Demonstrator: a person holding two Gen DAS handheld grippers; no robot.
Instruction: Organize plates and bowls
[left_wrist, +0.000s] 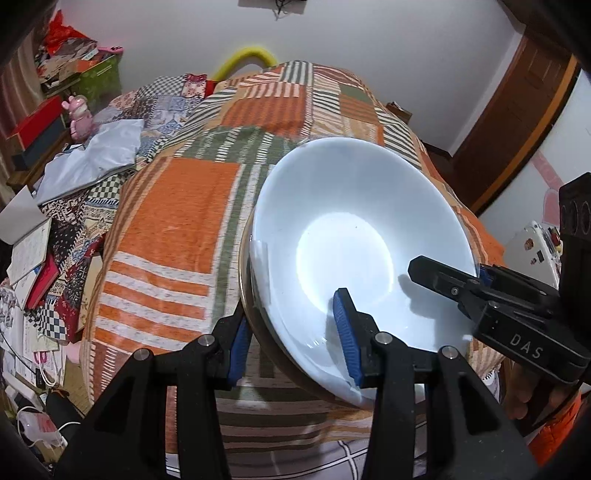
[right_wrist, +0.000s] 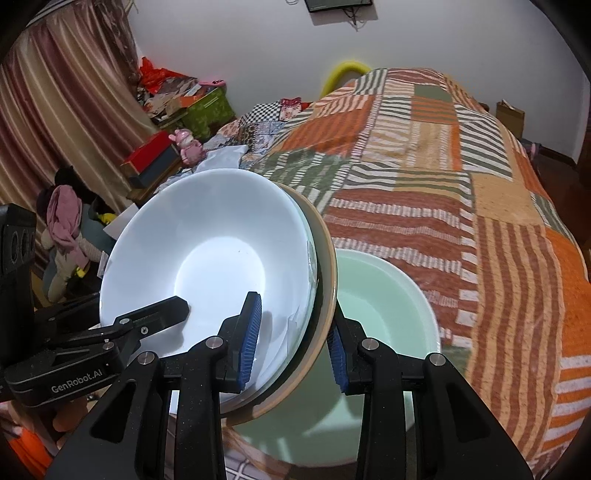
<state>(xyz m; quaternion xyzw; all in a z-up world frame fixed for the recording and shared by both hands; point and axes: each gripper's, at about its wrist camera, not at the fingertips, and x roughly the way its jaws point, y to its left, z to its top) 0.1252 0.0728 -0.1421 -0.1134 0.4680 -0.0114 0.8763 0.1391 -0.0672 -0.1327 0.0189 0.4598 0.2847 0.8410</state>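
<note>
A stack of dishes is held tilted above the bed: a white bowl (left_wrist: 354, 236) (right_wrist: 207, 258) nested on white plates and a tan-rimmed plate (right_wrist: 325, 295). My left gripper (left_wrist: 295, 339) straddles the stack's near-left rim, one blue pad inside the bowl, one outside, closed on it. My right gripper (right_wrist: 291, 339) clamps the opposite rim the same way; it also shows in the left wrist view (left_wrist: 443, 280). A pale green bowl (right_wrist: 388, 314) rests on the bedspread below the stack.
The patchwork orange, green and striped bedspread (left_wrist: 177, 221) covers the bed. Books and papers (left_wrist: 29, 258) lie on the floor at left. A pink toy (left_wrist: 79, 118) and boxes stand by the wall. A wooden door (left_wrist: 517, 110) is at right.
</note>
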